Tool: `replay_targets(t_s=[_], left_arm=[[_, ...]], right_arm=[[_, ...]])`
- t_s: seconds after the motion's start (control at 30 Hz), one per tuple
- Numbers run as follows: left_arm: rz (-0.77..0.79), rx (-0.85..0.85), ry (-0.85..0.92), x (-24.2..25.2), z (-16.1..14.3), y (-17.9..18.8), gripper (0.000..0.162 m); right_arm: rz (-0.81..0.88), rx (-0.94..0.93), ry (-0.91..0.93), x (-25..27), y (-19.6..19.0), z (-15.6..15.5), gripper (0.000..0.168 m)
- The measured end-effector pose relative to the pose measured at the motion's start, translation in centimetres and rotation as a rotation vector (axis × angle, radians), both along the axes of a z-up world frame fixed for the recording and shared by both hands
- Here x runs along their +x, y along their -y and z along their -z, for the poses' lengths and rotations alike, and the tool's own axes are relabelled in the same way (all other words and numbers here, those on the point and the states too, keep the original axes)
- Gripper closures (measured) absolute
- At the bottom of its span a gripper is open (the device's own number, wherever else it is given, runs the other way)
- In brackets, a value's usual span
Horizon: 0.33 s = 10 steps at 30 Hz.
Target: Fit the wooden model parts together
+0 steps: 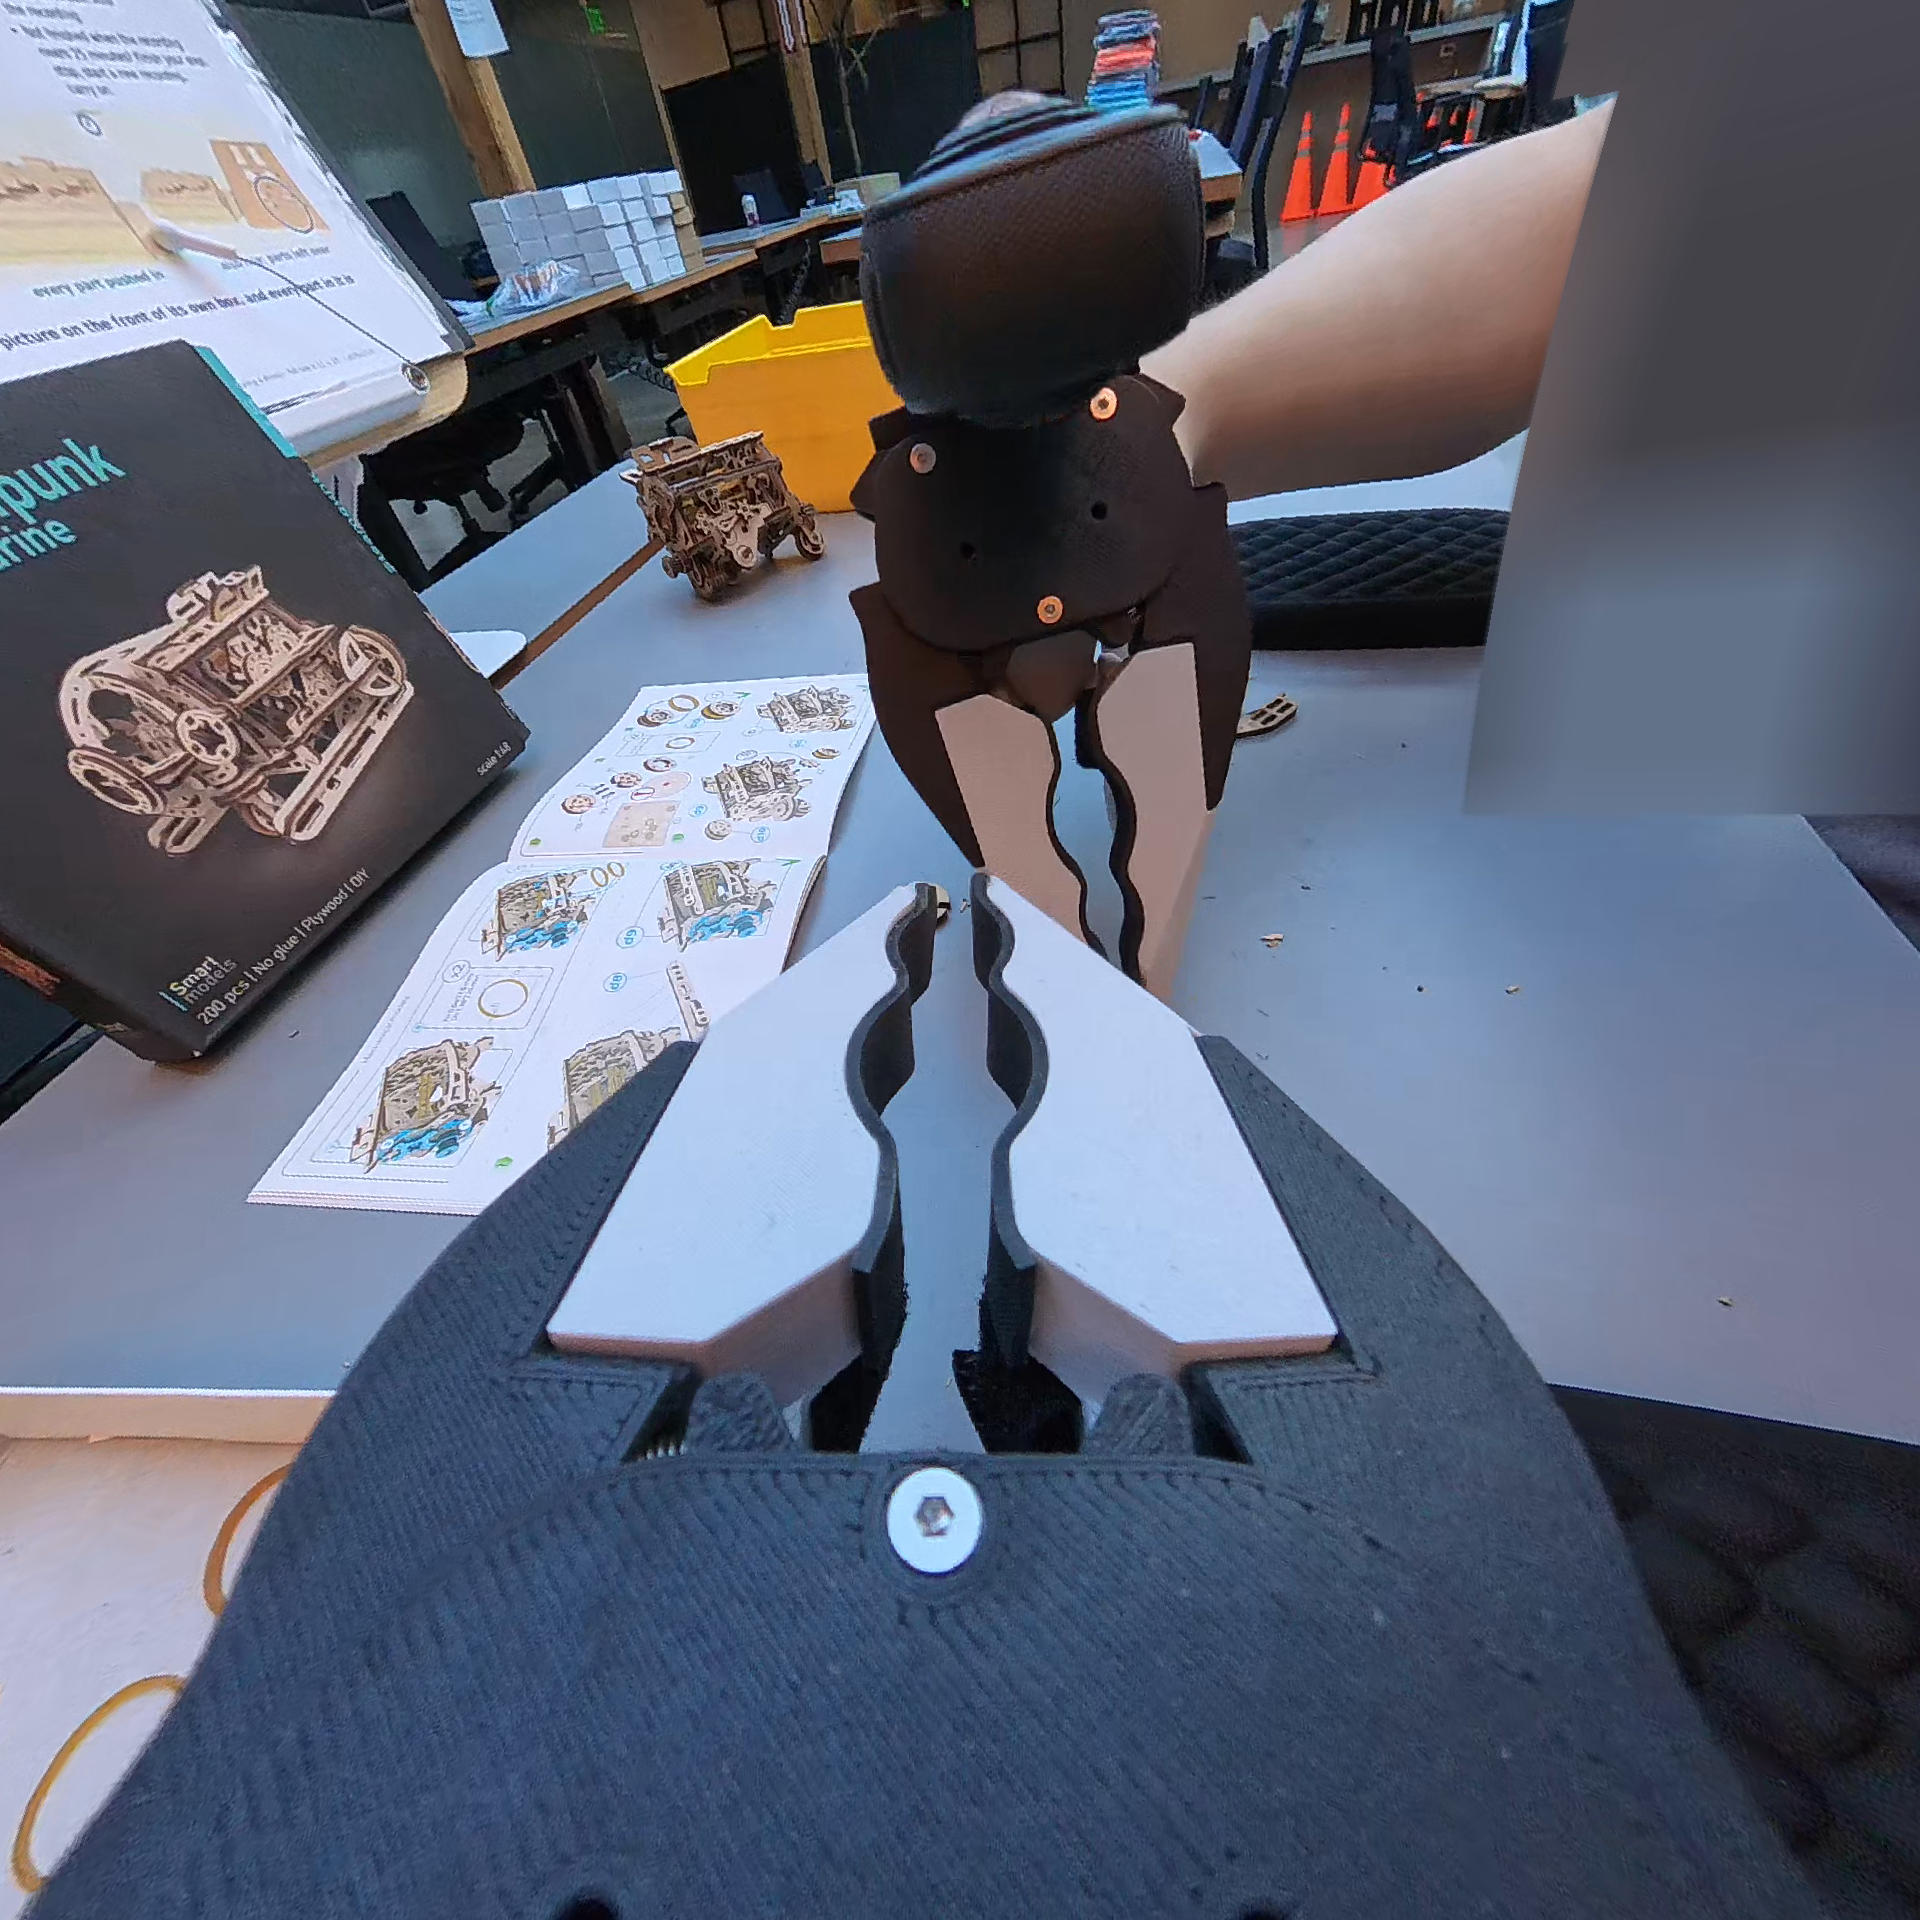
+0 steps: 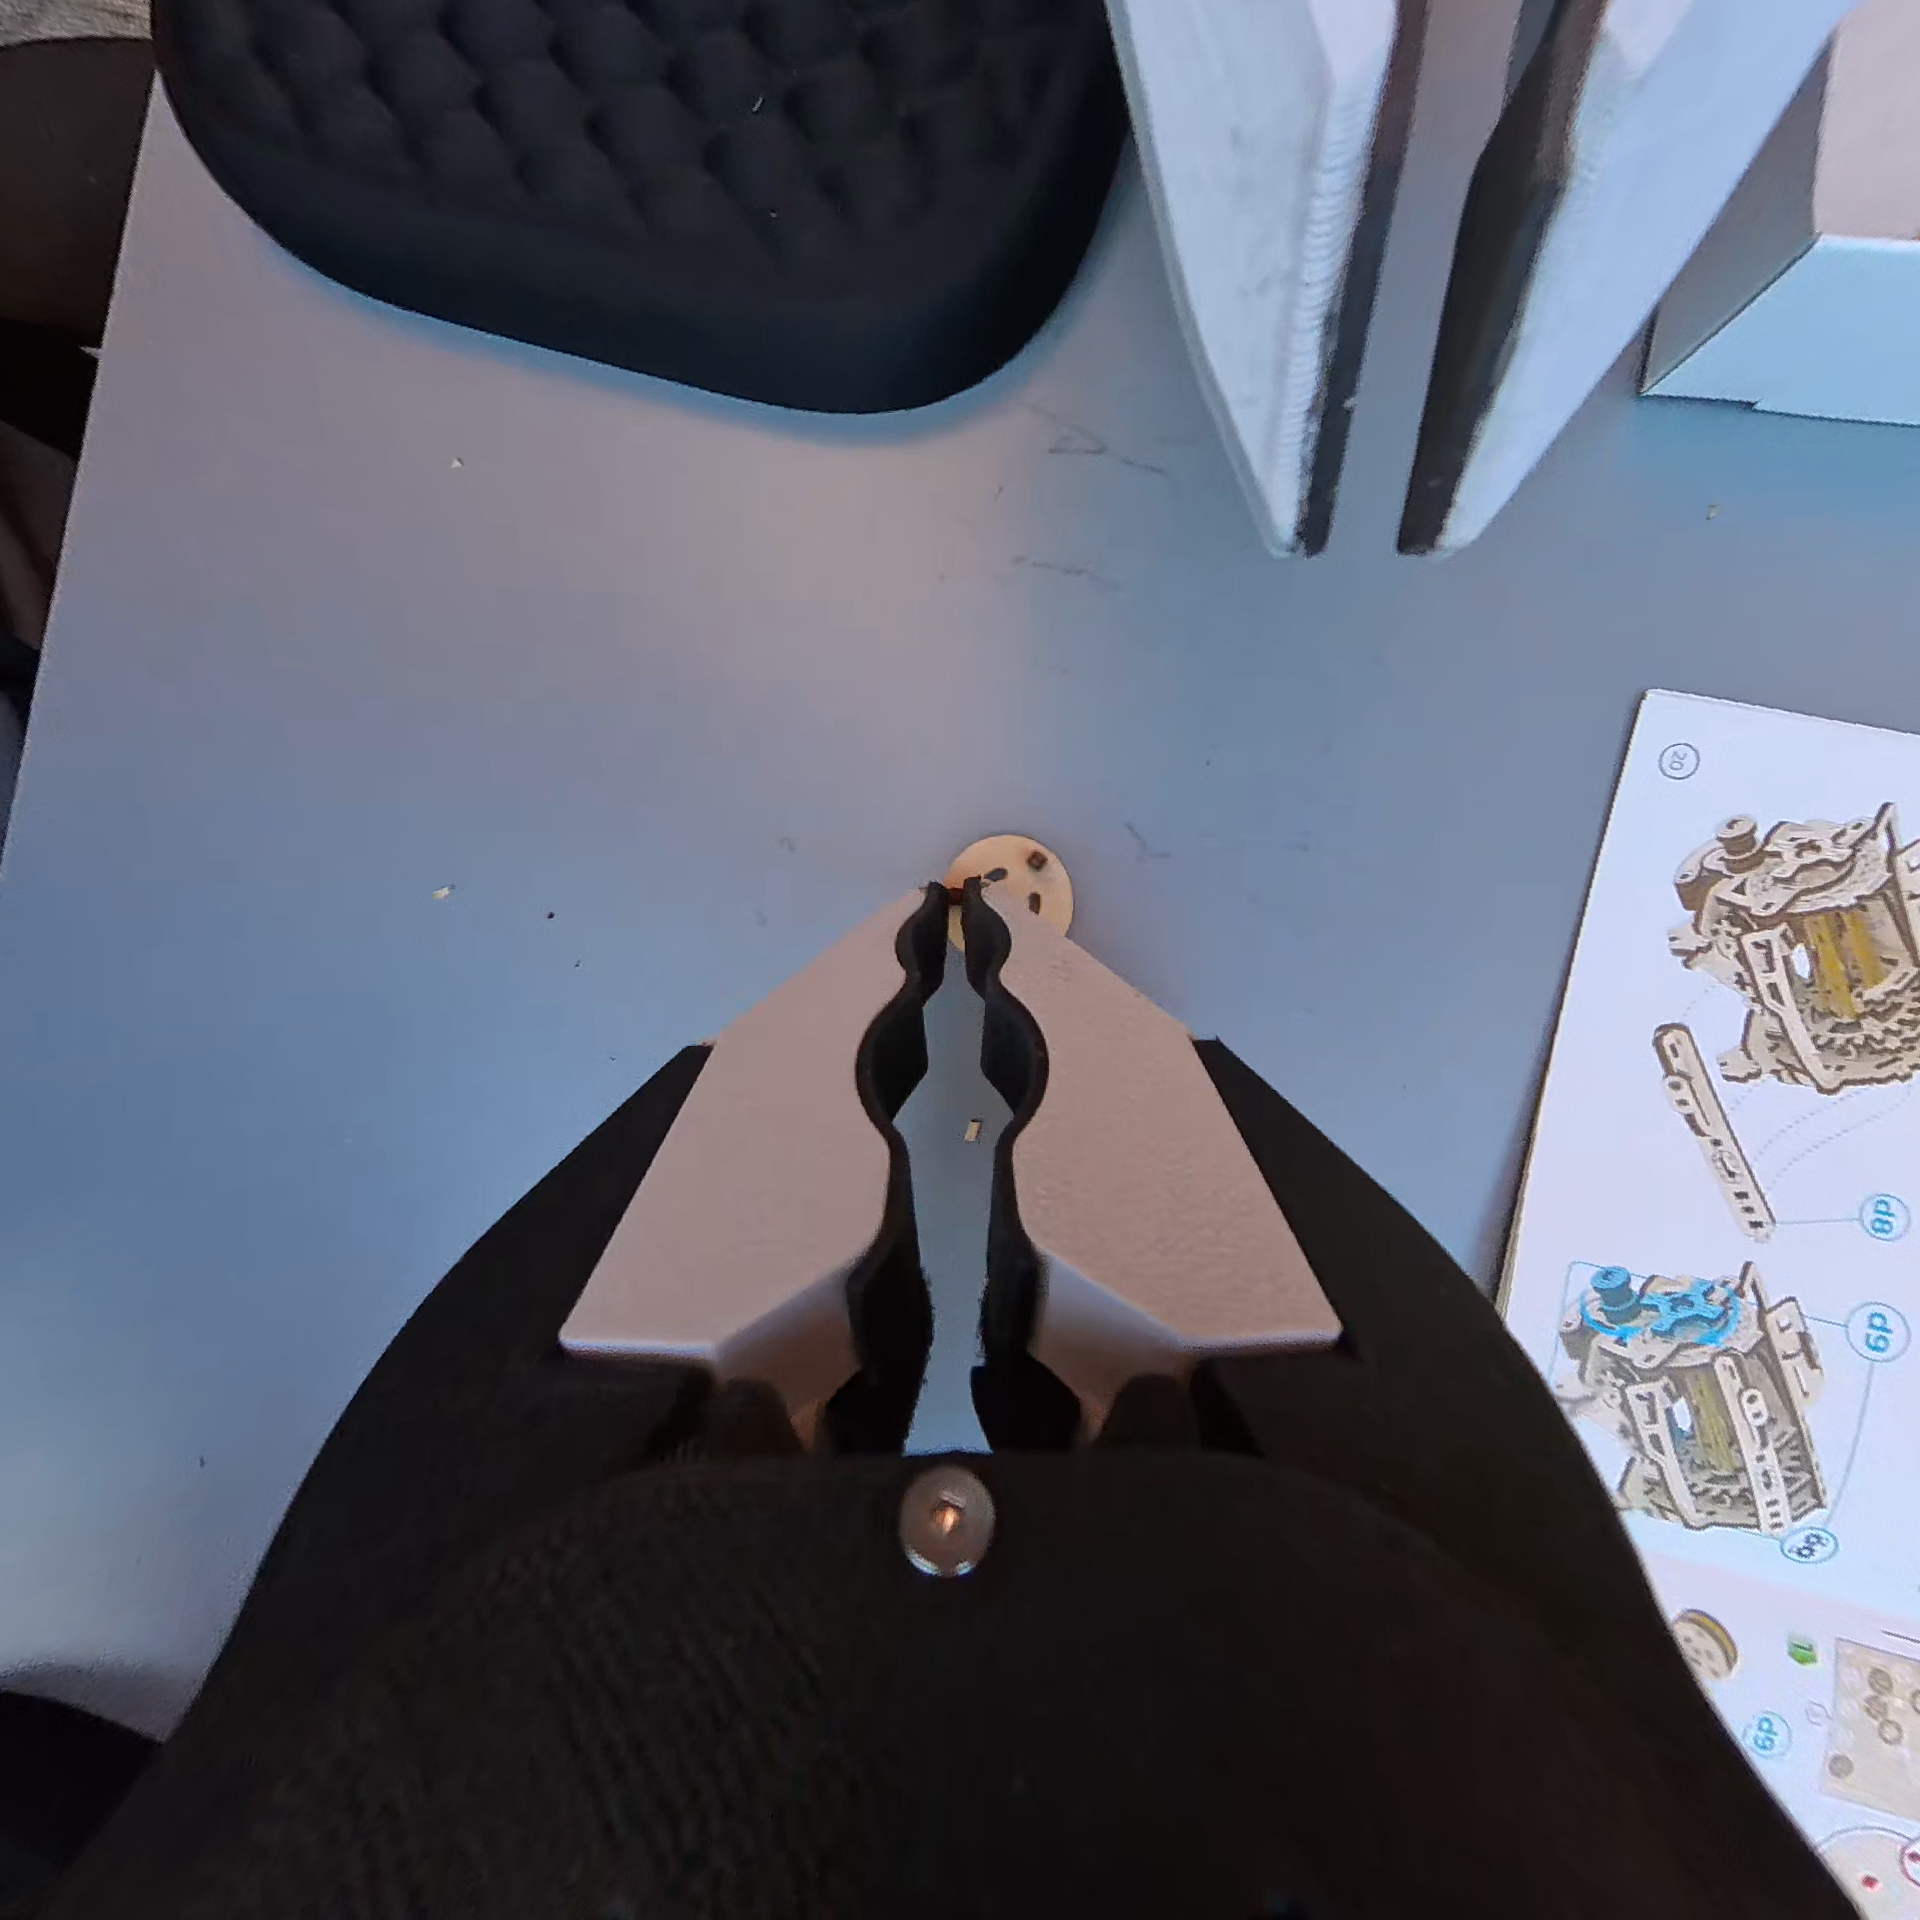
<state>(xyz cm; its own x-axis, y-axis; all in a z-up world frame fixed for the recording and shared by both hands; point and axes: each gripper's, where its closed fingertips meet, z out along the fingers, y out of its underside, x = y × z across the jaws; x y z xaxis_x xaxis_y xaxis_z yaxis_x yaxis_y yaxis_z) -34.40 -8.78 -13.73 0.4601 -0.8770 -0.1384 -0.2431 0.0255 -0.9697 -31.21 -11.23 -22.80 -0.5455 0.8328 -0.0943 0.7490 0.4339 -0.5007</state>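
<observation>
A small round wooden disc with small holes lies flat on the grey table. My right gripper points down at it. Its tips are on the disc's near edge, almost closed with a thin gap, and they do not lift it. In the left wrist view the right gripper stands upright just ahead. My left gripper hovers low beside it, its jaws a little apart and empty; its fingers show at the top of the right wrist view. The part-built wooden model stands farther back.
An open instruction booklet lies left of the grippers, and the black kit box leans beyond it. A loose wooden piece lies near a black padded cushion. A yellow bin stands behind the table. A person's forearm reaches in from the right. Tip to tip, the grippers are about 10 centimetres apart.
</observation>
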Motion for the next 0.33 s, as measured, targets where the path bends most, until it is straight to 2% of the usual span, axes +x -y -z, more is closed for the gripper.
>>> replay_targets(t_s=[0.07, 0.17, 0.33], left_arm=[[0.01, 0.001, -0.008, 0.1, 0.1, 0.2, 0.157], [0.065, -0.008, 0.018, 0.8, -0.3, 1.0, 0.154], [0.198, -0.034, 0.099, 2.9, -1.6, 3.1, 0.14]], right_arm=[[-0.004, -0.067, -0.007, 0.4, 0.6, -0.8, 0.167], [0.054, -0.299, -0.104, 0.4, 1.3, -3.8, 0.167], [0.112, -0.968, -0.288, 0.3, 2.1, -11.8, 0.167]])
